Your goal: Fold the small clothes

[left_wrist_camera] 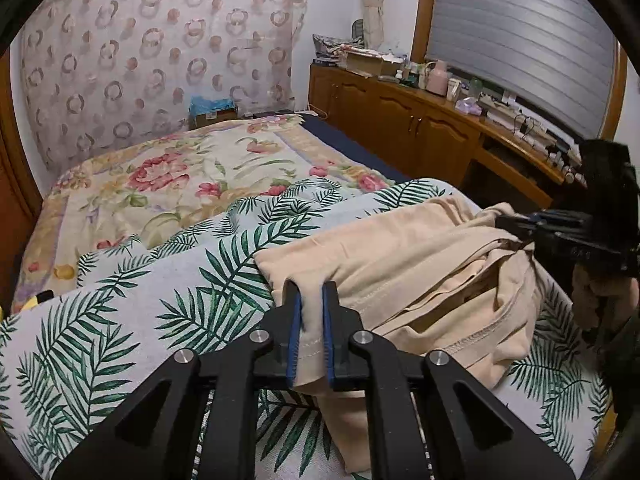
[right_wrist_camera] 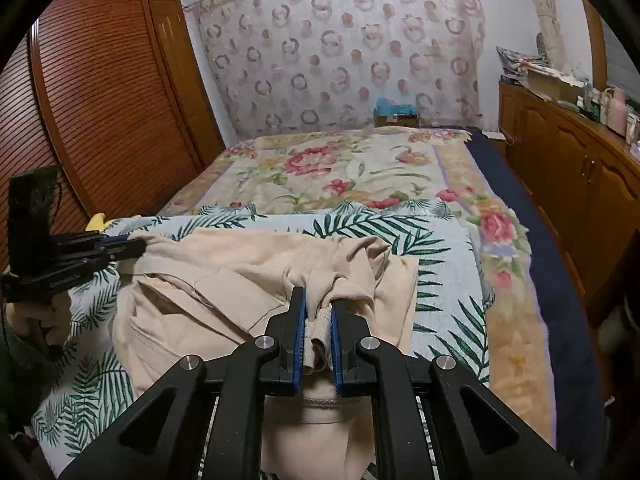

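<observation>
Black linkage arms of the left gripper point(left_wrist_camera: 311, 292) fill the bottom centre of the left wrist view. Its jaws stand narrow, and the blue pads press on a hemmed edge of the beige garment point(left_wrist_camera: 408, 256). This gripper points downward over the palm-leaf cover point(left_wrist_camera: 120, 320). The garment lies in the middle and the right of the frame, crumpled, with several folds and a stitched hem low on the right. At the right edge, the right gripper point(left_wrist_camera: 508, 222) pinches another corner of the same cloth.

Nearest in the right wrist view is the right gripper point(right_wrist_camera: 319, 304), at the bottom centre, with the jaws narrow and closed on a bunched part of the beige garment point(right_wrist_camera: 224, 264). The cloth spreads from the centre to the left, wrinkled, on the palm-leaf cover point(right_wrist_camera: 440, 280). At the left edge, the left gripper point(right_wrist_camera: 132, 245) holds its far corner, with a hand point(right_wrist_camera: 36, 316) below it.
</observation>
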Demonstrator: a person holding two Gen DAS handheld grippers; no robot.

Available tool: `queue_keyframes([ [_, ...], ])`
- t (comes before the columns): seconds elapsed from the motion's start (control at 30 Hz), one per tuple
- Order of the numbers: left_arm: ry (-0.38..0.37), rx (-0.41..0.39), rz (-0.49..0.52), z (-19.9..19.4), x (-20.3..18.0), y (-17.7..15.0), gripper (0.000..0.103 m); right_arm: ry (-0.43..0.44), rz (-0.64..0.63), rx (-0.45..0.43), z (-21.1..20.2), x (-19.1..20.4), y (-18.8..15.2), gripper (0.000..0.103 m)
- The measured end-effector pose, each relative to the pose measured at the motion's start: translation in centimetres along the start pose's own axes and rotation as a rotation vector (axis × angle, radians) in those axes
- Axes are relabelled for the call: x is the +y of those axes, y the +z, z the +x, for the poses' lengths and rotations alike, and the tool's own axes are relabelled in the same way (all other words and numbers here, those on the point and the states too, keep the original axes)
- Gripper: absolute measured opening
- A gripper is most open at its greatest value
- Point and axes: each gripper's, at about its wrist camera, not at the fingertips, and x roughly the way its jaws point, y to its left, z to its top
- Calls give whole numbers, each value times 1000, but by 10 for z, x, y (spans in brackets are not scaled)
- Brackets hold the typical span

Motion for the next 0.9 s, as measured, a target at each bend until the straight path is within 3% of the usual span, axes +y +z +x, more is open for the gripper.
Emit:
queue_keyframes([
  [0.07,-8,-1,-11,-2,2,-1,14,-3,1,4,0,-1,2,9],
  [0.17,-22,3,-23,-3,6,0,27,-8,-3,4,2,2,7,10],
  [0.27,-26,-9,-20,-8,6,0,41,-26,-14,4,2,0,10,17],
  [0.33,-34,-6,-4,-12,8,1,42,-35,-10,-1,-5,-2,11,26],
  [0.4,-42,18,23,-11,6,1,42,-67,-5,-11,-16,-3,12,43],
  [0.63,-46,84,32,-9,8,-6,42,-74,-3,29,-44,-11,-4,45],
  [0.9,-82,212,-15,11,16,-20,42,-11,38,114,-29,-16,-10,45],
])
